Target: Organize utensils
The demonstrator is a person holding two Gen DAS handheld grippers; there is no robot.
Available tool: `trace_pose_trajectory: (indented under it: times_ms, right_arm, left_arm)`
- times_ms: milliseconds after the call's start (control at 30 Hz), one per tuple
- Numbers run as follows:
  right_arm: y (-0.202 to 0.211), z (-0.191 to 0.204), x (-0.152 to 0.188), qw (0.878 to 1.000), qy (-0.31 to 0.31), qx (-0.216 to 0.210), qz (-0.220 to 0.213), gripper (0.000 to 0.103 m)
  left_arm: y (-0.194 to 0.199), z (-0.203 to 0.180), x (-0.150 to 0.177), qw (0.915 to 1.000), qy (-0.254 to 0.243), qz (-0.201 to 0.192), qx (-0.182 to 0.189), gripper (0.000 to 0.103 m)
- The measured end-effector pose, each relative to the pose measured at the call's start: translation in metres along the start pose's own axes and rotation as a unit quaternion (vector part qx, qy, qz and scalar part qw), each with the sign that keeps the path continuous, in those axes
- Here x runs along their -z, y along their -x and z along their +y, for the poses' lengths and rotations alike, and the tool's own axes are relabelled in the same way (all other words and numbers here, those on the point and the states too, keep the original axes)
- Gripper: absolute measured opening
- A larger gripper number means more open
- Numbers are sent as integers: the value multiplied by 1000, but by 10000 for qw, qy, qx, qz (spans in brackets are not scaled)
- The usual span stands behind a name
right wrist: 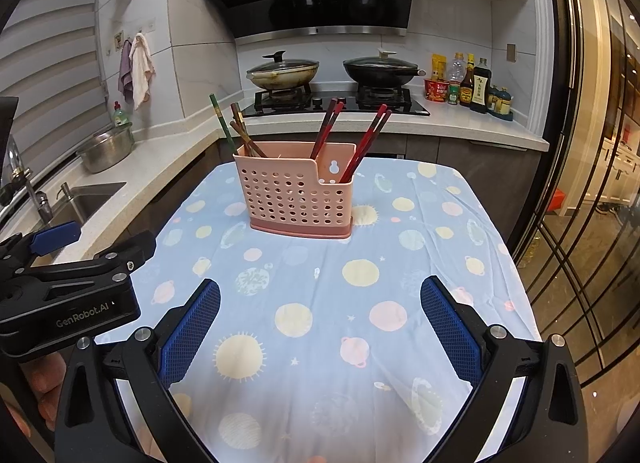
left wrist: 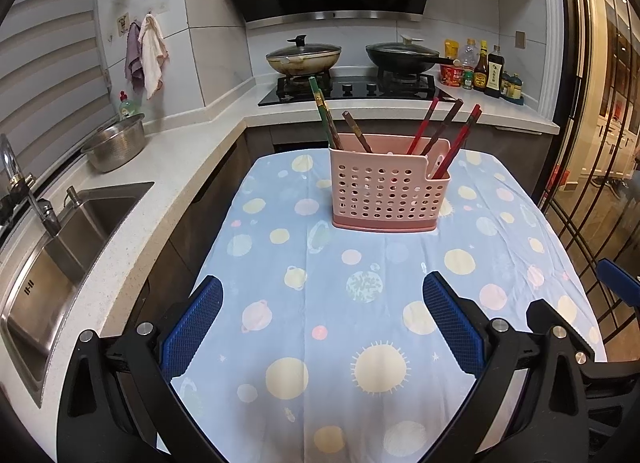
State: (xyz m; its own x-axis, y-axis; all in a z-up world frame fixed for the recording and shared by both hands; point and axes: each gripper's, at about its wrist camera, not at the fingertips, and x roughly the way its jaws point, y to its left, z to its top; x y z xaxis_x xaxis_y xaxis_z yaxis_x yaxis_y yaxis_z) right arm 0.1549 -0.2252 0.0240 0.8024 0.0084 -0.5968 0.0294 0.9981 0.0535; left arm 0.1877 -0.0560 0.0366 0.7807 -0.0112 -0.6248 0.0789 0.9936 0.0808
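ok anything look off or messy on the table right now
Nothing stands out. The pink holder stands upright on the tablecloth, chopsticks leaning inside it, none lying loose. Both left tongs and right tongs are open and empty.

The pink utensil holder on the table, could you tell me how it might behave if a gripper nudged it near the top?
The pink utensil holder looks like thin perforated plastic, so probably light. It stands tall on a narrow base, with chopsticks leaning above the rim, so a high push might tip it. On the loose tablecloth it may drag and bunch the fabric rather than slide cleanly.
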Motion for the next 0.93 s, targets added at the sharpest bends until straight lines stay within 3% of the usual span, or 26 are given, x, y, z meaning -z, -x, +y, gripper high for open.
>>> trace_pose_trajectory:
  times_ms: [933]
  right_arm:
    - [-5, -9, 0, 9998, -100, 165, -6, 96]
  left_arm:
    - [-7, 11, 0, 9997, 77, 15, -236, 96]
